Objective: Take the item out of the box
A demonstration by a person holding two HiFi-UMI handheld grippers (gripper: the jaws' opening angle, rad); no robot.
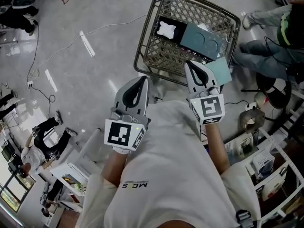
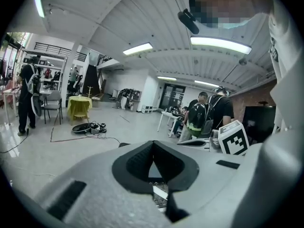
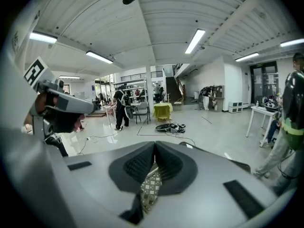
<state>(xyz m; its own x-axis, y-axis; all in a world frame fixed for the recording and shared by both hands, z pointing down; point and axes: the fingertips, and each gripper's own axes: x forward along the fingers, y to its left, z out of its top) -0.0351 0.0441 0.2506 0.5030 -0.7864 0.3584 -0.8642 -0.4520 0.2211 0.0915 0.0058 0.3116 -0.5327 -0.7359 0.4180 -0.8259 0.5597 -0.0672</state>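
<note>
A wire mesh basket [image 1: 151, 66] stands on the grey floor ahead of me in the head view. Inside it lie a dark teal box [image 1: 202, 41] and a black flat pack with a white piece on it [image 1: 168, 30]. A paler teal flat piece [image 1: 220, 70] rests at the basket's near right corner. My left gripper [image 1: 143, 79] is shut and empty, held short of the basket's near rim. My right gripper [image 1: 187, 63] is shut and empty, its tip over the near rim beside the pale teal piece. Basket mesh [image 3: 151, 189] shows through the right jaws.
A seated person's legs [image 1: 266, 51] are just right of the basket. White wire shelving [image 1: 280, 175] with boxes stands at the lower right. A cable [image 1: 61, 46] runs across the floor at the left. People and tables stand farther off in both gripper views.
</note>
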